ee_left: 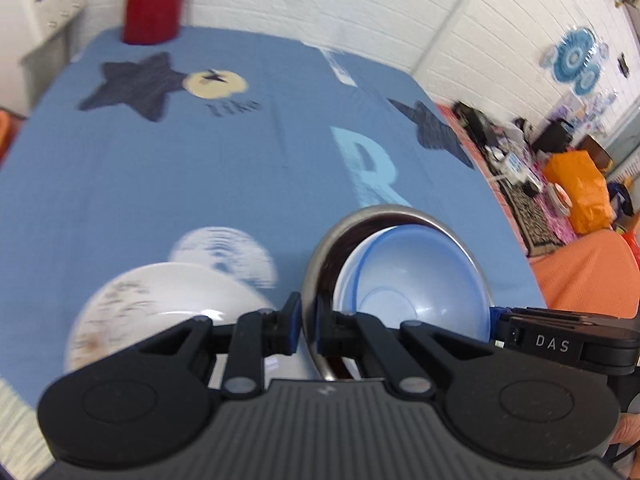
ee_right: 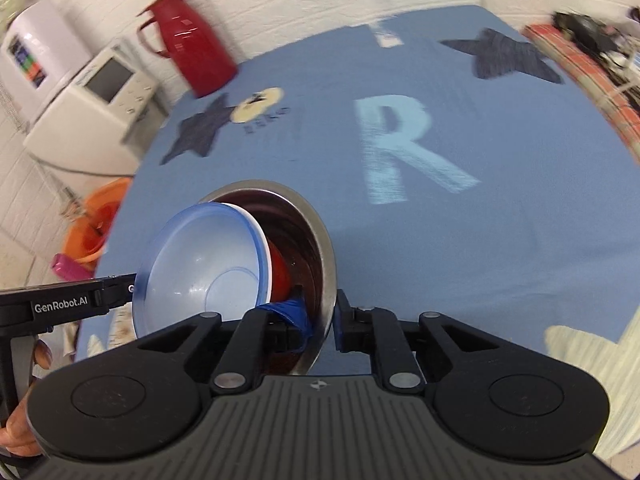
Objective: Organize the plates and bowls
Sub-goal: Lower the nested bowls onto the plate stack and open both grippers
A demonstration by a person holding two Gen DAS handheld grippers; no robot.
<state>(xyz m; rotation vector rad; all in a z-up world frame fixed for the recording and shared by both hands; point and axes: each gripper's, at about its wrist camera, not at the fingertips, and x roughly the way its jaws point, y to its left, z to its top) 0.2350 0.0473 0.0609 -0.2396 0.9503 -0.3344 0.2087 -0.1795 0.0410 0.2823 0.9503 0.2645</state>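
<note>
A steel bowl (ee_left: pixel 320 256) (ee_right: pixel 320 240) is held just above the blue tablecloth (ee_left: pixel 200 168) (ee_right: pixel 440 260). Tilted inside it is a translucent blue bowl (ee_left: pixel 412 276) (ee_right: pixel 200 268), with a white rim and something red (ee_right: pixel 280 272) tucked behind it. My left gripper (ee_left: pixel 308 322) is shut on the steel bowl's left rim. On the opposite rim my right gripper (ee_right: pixel 322 320) is shut too. Each view shows the other gripper's body behind the blue bowl, its fingertips hidden. A white patterned plate (ee_left: pixel 160 312) lies on the cloth below my left gripper.
A red thermos jug (ee_left: pixel 154 0) (ee_right: pixel 188 40) stands at the table's far edge. A white microwave (ee_right: pixel 100 92) and an orange basin (ee_right: pixel 96 232) sit beyond the left edge. Orange bags and clutter (ee_left: pixel 580 188) lie past the right edge.
</note>
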